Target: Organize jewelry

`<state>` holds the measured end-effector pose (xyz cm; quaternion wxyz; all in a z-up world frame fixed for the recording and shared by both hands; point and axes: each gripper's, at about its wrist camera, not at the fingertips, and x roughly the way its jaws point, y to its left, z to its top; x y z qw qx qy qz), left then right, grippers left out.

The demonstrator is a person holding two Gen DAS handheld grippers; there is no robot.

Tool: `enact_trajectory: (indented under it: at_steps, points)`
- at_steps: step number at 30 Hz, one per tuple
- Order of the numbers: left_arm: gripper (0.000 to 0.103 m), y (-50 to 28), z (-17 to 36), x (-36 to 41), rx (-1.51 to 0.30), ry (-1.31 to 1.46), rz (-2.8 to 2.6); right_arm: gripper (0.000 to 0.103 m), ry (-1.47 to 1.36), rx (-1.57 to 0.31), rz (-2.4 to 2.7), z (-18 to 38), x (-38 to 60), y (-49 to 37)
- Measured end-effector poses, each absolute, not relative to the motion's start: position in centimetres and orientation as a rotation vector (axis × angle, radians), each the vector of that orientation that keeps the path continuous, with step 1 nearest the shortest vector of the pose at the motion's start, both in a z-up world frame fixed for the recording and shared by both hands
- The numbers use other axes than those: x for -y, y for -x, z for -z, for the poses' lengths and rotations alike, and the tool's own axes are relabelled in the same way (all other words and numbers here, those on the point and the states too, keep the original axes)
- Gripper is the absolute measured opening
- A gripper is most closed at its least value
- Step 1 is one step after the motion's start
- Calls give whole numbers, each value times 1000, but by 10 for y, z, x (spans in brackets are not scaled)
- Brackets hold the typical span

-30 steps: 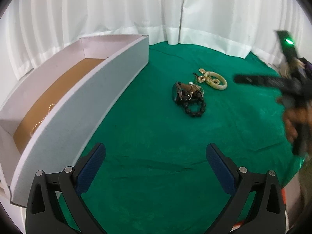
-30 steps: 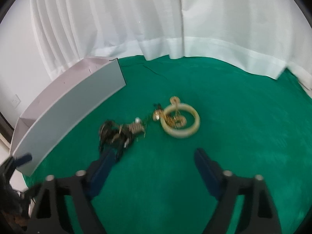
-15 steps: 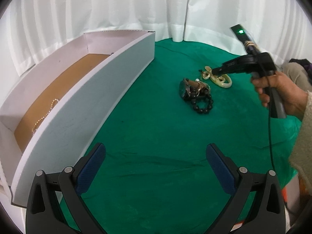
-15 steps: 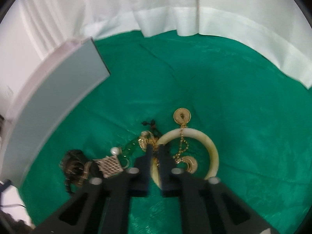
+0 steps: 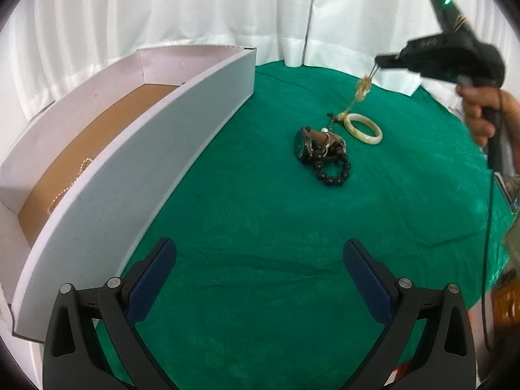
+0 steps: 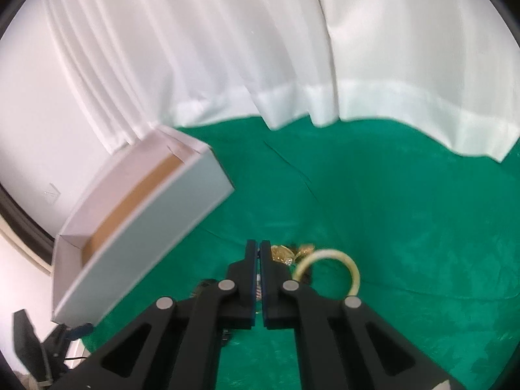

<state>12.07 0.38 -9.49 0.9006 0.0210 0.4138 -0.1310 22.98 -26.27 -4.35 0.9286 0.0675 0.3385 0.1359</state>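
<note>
Now we've got the right gripper [image 5: 377, 62] clamped tight on the gold chain [image 5: 362, 89], which dangles from its tips above the cream bangle [image 5: 363, 129] on the green cloth [image 5: 276, 227]. Our left gripper [image 5: 260, 260] hangs wide apart and empty, the white box [image 5: 136, 162] just beside it.

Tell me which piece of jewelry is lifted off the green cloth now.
The gold necklace: it hangs from the shut right hand-held gripper. The cream bangle, the black bead bracelet and the watch lie on the cloth.
</note>
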Motion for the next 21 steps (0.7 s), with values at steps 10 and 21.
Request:
enact_trajectory:
  at_steps: [10,21]
  points:
    - [102,-120,94,0,-864,-54,297,1,-128,-590,-367,-1,246,-168]
    - [102,-121,105,12,-906,-69,327,5,-146,-816,-330,84,251,-158]
